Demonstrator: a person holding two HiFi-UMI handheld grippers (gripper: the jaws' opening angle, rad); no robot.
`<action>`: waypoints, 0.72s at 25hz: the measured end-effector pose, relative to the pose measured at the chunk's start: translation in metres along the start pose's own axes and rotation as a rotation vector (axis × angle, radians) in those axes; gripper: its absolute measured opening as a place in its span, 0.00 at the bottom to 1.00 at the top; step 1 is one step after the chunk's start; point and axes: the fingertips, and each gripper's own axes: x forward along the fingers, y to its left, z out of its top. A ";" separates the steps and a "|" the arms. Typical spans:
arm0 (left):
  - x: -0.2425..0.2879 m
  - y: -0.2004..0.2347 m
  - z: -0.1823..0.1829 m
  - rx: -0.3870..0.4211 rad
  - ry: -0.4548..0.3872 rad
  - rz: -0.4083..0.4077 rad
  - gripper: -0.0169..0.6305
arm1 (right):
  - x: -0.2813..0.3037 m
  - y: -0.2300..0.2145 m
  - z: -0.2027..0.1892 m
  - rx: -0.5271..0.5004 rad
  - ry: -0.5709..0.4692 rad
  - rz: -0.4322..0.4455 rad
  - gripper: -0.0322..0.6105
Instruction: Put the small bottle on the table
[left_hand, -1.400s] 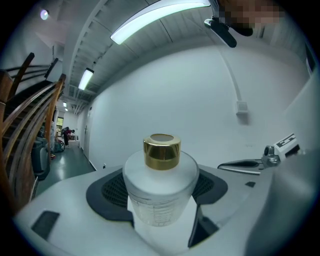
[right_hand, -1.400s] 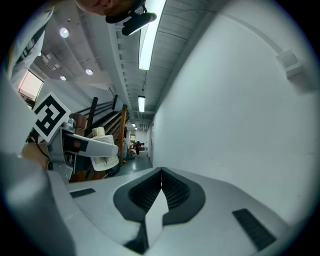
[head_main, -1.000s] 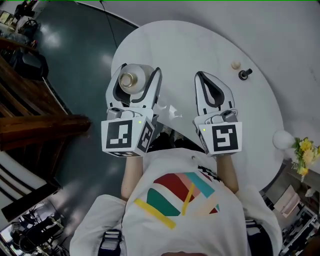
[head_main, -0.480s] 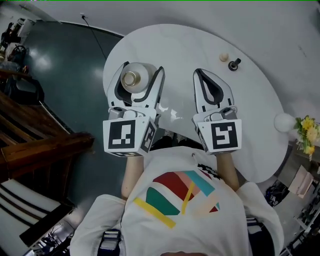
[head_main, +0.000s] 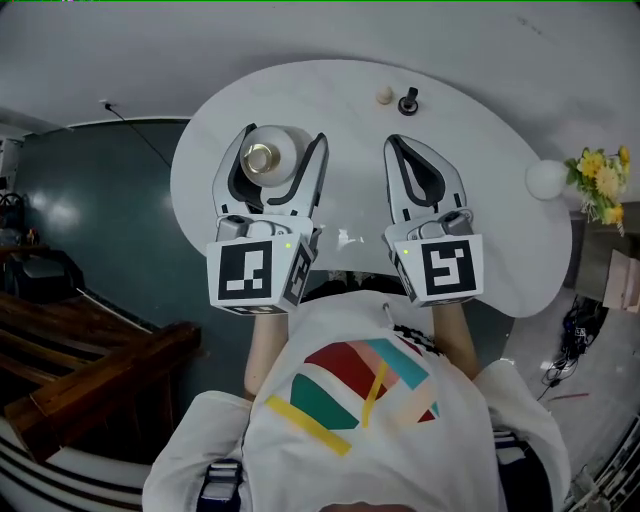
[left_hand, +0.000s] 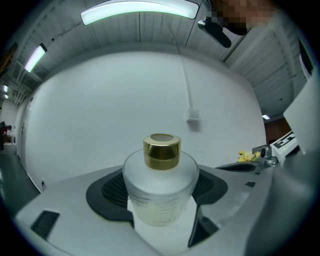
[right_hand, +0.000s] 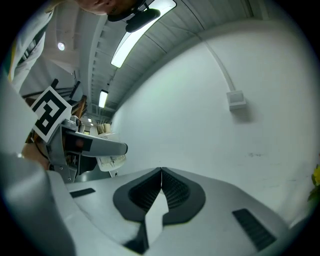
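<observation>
A small frosted white bottle (head_main: 272, 155) with a gold cap (left_hand: 161, 151) sits upright between the jaws of my left gripper (head_main: 277, 148), which is shut on it and held above the left part of the round white table (head_main: 480, 150). In the left gripper view the bottle (left_hand: 159, 192) fills the space between the dark pads. My right gripper (head_main: 408, 152) hovers over the table's middle with its jaws pressed together and nothing in them; in the right gripper view (right_hand: 161, 172) the pads meet at the tip.
A small cream knob (head_main: 384, 96) and a small black object (head_main: 408, 101) stand near the table's far edge. A white globe (head_main: 546, 179) and yellow flowers (head_main: 603, 172) sit at the right. Dark floor (head_main: 90, 220) lies left, with wooden steps (head_main: 90, 380) at lower left.
The head view has swung, so the table and its far objects now sit more leftward under both grippers. Both grippers keep the same pose, the left still holding the bottle.
</observation>
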 end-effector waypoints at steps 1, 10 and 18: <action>0.002 -0.005 0.000 0.002 0.001 -0.017 0.54 | -0.003 -0.004 0.000 0.003 0.000 -0.018 0.07; 0.018 -0.029 0.000 0.011 0.006 -0.093 0.54 | -0.020 -0.027 0.000 0.014 -0.001 -0.107 0.07; 0.037 -0.031 -0.004 0.027 0.036 -0.109 0.54 | -0.013 -0.035 -0.002 0.013 0.002 -0.113 0.07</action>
